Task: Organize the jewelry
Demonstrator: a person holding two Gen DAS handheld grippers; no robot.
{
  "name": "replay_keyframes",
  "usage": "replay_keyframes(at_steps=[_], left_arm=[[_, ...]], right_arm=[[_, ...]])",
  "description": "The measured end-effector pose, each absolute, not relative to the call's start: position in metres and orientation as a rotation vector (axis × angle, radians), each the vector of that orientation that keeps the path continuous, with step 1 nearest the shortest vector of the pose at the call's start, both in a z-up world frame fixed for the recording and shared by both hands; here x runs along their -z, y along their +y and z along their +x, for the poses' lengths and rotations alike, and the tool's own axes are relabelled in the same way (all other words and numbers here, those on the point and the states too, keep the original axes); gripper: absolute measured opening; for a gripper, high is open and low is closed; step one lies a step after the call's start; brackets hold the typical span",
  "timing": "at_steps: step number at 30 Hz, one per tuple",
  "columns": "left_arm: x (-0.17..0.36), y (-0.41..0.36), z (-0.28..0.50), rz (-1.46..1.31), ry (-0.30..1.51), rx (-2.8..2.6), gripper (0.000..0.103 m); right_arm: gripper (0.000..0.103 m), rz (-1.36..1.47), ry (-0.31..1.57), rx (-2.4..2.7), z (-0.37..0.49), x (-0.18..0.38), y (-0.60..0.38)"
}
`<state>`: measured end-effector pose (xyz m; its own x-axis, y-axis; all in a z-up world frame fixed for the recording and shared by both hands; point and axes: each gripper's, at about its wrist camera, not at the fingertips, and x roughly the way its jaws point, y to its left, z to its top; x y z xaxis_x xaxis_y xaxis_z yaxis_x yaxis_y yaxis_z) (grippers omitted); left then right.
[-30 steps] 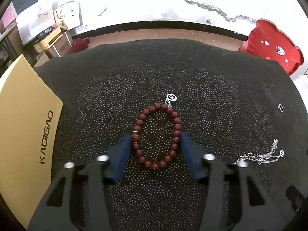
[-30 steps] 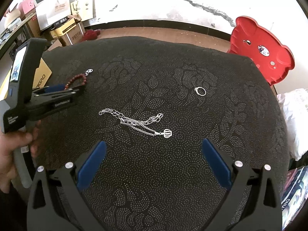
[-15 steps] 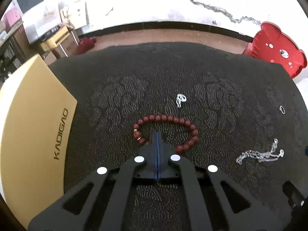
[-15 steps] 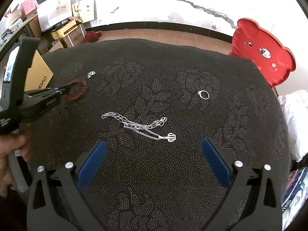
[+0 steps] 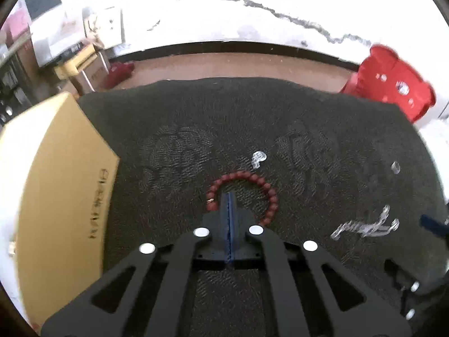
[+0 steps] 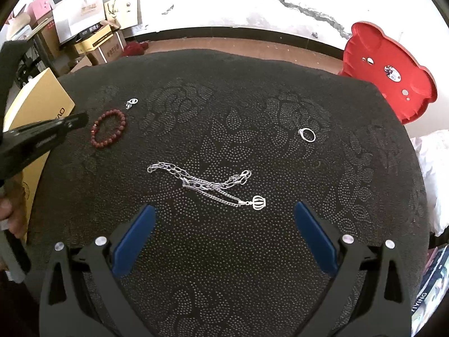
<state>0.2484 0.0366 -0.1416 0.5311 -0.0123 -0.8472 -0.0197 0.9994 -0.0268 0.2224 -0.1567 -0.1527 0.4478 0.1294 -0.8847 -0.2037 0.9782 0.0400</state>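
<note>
Since the job is to sort the jewelry, I have gone first for the red bead bracelet (image 5: pixel 269 193), which lies on the black patterned cloth (image 6: pixel 252 84) and is the chunkiest, easiest piece to pinch. My left gripper (image 5: pixel 229 196) is clenched, its blue pads pressed flat together with no gap. From its own camera the tip sits inside the bracelet's loop, and the near arc of beads is hidden under the jaws. From the right camera, though, the bracelet shows as a whole ring lying flat, with my left tip just beside its outer edge and seemingly not touching. So I judge the jaws have closed on nothing, though I cannot be certain.

The yellow box (image 5: pixel 56 182) lies just beyond the bracelet on the side my left hand (image 6: pixel 11 219) comes from. It is probably where the pieces should go, which is why I approach from there. A small silver clasp-like piece (image 6: pixel 132 102) rests just past the bracelet, near but apart. The silver chain with its little cage pendant (image 6: pixel 196 179) lies well apart from the bracelet, toward my right side. The ring (image 6: pixel 307 134) is farther still that way.

My right gripper (image 6: pixel 224 206) is released, jaws spread wide and holding nothing. It is parked well clear of the bracelet, over the chain, ready for that piece. Next I would reopen the left jaws and set one pad inside the loop.
</note>
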Motion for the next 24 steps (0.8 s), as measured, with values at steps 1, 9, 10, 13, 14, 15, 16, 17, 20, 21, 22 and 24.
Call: replay_keyframes(at_steps=[1,9,10,13,14,15,16,17,20,21,22,24], left_arm=[[0.144,0.036,0.25,-0.037,1.026,-0.004,0.002],[0.149,0.026,0.252,-0.048,0.994,0.021,0.09],[0.15,0.025,0.252,-0.049,0.996,0.025,0.09],[0.162,0.022,0.256,-0.027,1.016,0.002,0.09],[0.166,0.021,0.258,-0.014,1.016,-0.011,0.09],[0.169,0.022,0.26,-0.01,1.018,-0.021,0.09],[0.173,0.022,0.262,-0.005,1.023,-0.028,0.09],[0.178,0.023,0.265,0.002,1.035,-0.039,0.092],[0.18,0.024,0.264,-0.007,1.006,-0.047,0.093],[0.179,0.025,0.263,-0.011,1.0,-0.054,0.088],[0.179,0.027,0.262,-0.011,0.993,-0.063,0.083],[0.175,0.028,0.258,-0.014,0.97,-0.076,0.043]], right_arm=[[0.096,-0.077,1.088,-0.207,0.222,0.153,-0.157],[0.096,-0.059,1.079,-0.198,0.224,0.15,-0.167],[0.096,-0.058,1.079,-0.199,0.224,0.151,-0.167],[0.096,-0.057,1.079,-0.198,0.225,0.15,-0.17],[0.096,-0.056,1.078,-0.196,0.225,0.149,-0.171],[0.096,-0.056,1.078,-0.195,0.225,0.149,-0.173],[0.096,-0.056,1.079,-0.193,0.225,0.15,-0.173],[0.096,-0.055,1.079,-0.191,0.225,0.15,-0.174],[0.096,-0.051,1.08,-0.183,0.226,0.15,-0.179],[0.096,-0.047,1.079,-0.181,0.225,0.15,-0.18],[0.096,-0.045,1.078,-0.18,0.226,0.149,-0.183],[0.096,-0.044,1.075,-0.177,0.226,0.148,-0.185]])
